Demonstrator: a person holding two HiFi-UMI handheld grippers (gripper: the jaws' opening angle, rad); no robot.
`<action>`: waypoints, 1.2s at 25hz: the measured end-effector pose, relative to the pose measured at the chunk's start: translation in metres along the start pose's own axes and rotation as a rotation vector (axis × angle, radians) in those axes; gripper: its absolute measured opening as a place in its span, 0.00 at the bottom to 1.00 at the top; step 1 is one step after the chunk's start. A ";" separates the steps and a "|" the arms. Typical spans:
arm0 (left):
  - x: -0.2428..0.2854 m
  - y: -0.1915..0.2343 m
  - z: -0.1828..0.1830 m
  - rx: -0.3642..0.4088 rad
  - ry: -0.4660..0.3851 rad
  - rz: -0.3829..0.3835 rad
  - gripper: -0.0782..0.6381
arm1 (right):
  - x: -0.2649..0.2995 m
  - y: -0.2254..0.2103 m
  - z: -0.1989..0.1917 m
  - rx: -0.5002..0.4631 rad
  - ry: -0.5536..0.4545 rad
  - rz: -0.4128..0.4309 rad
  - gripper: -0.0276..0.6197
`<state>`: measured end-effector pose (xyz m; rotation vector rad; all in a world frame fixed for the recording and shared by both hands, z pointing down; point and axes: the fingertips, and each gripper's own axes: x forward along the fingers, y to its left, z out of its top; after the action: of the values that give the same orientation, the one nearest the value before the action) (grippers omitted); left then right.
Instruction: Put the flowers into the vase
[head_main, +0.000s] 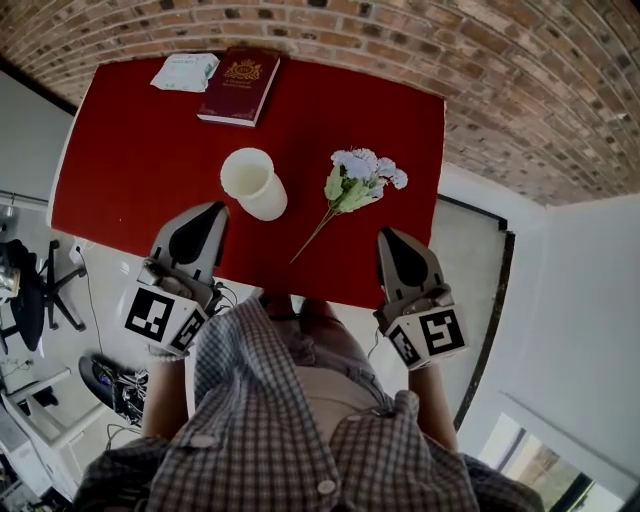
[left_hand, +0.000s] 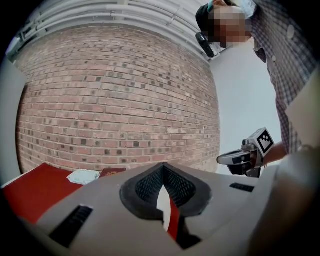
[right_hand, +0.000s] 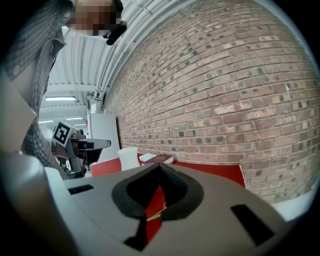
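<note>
A white cup-shaped vase (head_main: 253, 183) stands upright on the red table (head_main: 130, 170). To its right lies a bunch of pale blue and white flowers (head_main: 362, 175), its stem pointing toward the near edge. My left gripper (head_main: 213, 210) hovers at the near edge just left of the vase, shut and empty. My right gripper (head_main: 386, 236) is shut and empty too, near the edge just below the flowers. The right gripper view shows the vase (right_hand: 129, 158) ahead to the left and a bit of stem (right_hand: 157, 216) below the jaws. Between the left gripper's (left_hand: 163, 168) closed jaws only a sliver of white and red shows.
A dark red book (head_main: 240, 85) and a white packet (head_main: 184, 71) lie at the table's far edge. A brick wall (left_hand: 120, 100) stands behind the table. An office chair (head_main: 30, 290) and cables sit on the floor at left. The person's checked shirt (head_main: 270, 420) fills the foreground.
</note>
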<state>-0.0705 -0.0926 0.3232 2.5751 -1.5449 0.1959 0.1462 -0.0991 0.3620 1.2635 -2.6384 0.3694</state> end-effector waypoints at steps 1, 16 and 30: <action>0.000 0.004 -0.001 0.002 0.004 -0.005 0.12 | 0.004 0.001 0.000 0.001 0.005 -0.003 0.05; 0.012 0.039 -0.026 0.131 0.159 -0.238 0.28 | 0.061 0.018 0.035 -0.071 -0.038 -0.069 0.05; 0.046 0.018 -0.070 0.188 0.285 -0.474 0.57 | 0.080 0.020 0.029 -0.053 0.022 -0.129 0.05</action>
<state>-0.0679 -0.1287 0.4007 2.8091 -0.8286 0.6436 0.0795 -0.1548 0.3534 1.3951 -2.5150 0.2897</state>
